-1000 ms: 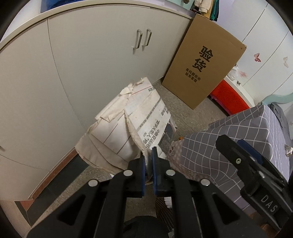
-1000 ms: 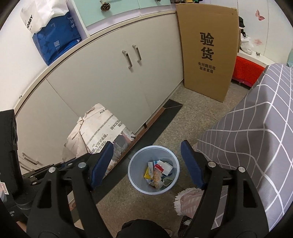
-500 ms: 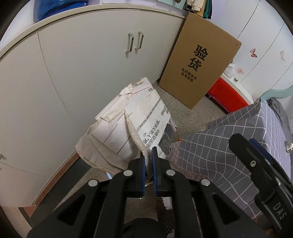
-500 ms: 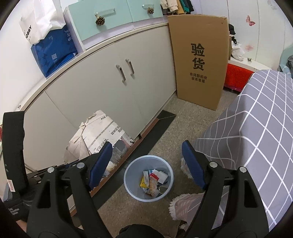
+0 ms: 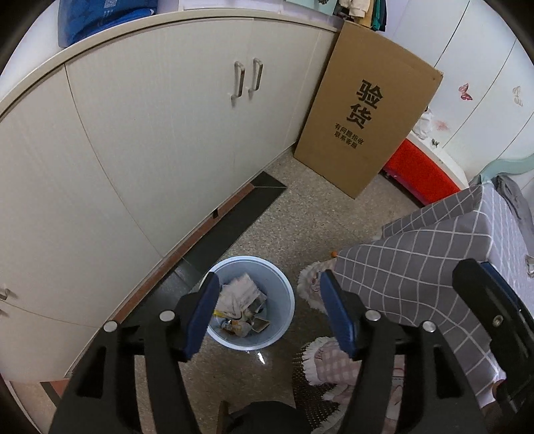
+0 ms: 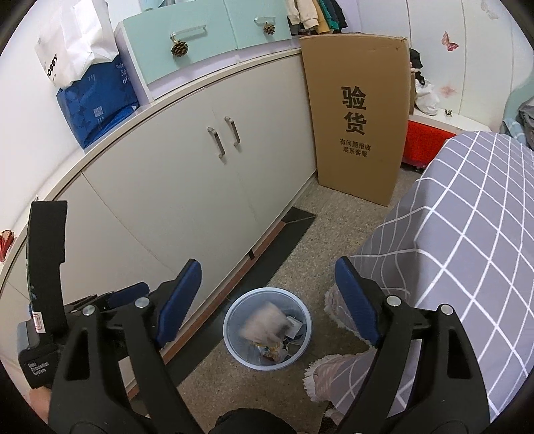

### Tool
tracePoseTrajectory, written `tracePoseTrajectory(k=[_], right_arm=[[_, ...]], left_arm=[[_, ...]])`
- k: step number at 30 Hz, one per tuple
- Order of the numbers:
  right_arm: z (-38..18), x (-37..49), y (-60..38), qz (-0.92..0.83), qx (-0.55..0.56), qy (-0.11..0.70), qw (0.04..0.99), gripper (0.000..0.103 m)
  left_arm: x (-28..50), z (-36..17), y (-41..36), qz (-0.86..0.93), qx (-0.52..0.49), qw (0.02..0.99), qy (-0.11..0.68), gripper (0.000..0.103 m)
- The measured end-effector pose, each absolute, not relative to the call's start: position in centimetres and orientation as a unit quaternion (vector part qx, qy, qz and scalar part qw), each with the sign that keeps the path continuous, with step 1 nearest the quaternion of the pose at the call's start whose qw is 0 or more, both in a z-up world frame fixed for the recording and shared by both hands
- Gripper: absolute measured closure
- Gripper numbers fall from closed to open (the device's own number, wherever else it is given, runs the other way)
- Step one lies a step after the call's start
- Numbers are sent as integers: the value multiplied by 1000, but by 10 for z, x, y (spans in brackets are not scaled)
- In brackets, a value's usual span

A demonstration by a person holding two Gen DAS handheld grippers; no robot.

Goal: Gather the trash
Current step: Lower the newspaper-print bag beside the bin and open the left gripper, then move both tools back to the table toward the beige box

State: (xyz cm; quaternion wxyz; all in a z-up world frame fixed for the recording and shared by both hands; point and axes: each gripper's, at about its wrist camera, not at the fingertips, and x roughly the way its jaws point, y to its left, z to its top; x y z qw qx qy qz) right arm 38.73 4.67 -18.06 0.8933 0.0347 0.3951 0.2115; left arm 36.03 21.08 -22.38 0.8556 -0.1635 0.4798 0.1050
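Left gripper [image 5: 268, 308]: gaping wide, holding nothing.
Right gripper [image 6: 267, 303]: gaping wide, empty.
Round pale-blue plastic bin [image 5: 282, 283]: holding crumpled beige paper [image 5: 240, 293].
Remaining: seemingly little; judging.

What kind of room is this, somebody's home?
Most likely a bedroom or storage corner at home: low white cupboards along the wall, hanging clothes, a grey checked cloth that may cover a bed, and a small bin of rubbish.

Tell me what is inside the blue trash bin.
The blue trash bin holds a crumpled paper bag on top of small wrappers and cartons. Whatever lies beneath them is covered.
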Motion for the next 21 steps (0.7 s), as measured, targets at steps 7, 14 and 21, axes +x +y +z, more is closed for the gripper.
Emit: tracePoseTrajectory(k=[7, 14, 21], right_arm=[[-160, 380, 32, 212, 47, 377, 901, 22], [-128, 374, -15, 201, 72, 343, 915, 22], [-104, 375, -116, 144, 104, 312, 933, 21]], left_arm=[[350, -196, 195, 91, -162, 868, 460, 39], [345, -142, 149, 62, -149, 897, 411, 34], [370, -103, 49, -20, -100, 915, 390, 28]])
